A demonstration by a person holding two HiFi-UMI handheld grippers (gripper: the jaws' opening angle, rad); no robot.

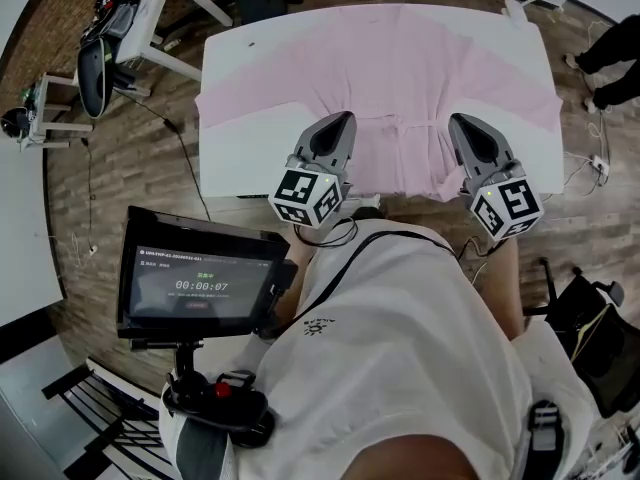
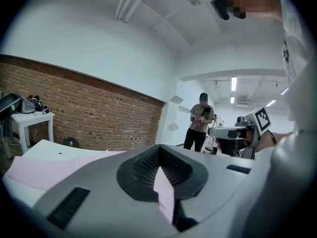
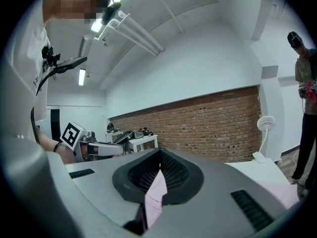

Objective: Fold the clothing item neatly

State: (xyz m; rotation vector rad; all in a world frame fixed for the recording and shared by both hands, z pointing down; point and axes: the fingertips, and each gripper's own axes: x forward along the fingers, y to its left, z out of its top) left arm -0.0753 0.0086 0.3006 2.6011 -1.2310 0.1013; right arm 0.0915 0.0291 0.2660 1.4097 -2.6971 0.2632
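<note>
Pink garment on table; left hand-held gripper and right hand-held gripper each closed, pinching it.

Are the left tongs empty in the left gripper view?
No, the left tongs are shut on a fold of the pink garment, which sticks out between them.
</note>
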